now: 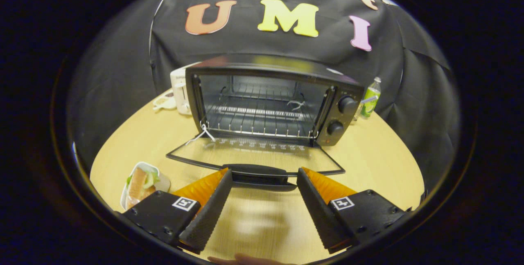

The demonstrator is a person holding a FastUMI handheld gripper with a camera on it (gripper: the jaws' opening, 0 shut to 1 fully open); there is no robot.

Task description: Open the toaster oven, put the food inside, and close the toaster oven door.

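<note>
A black toaster oven [270,101] stands on the wooden table [380,162] with its glass door [254,152] folded down flat toward me. Its wire rack [258,121] inside is bare. The door's black handle [258,173] lies just ahead of my fingertips, spanning the gap between them. My gripper [264,173] is open, nothing between its fingers. The food, a sandwich with greens on a white plate [141,183], sits on the table just left of the left finger.
Two control knobs [342,115] are on the oven's right panel. A white appliance [180,91] stands behind the oven's left side, a green bottle [370,99] to its right. A fingertip shows below, between the gripper's fingers.
</note>
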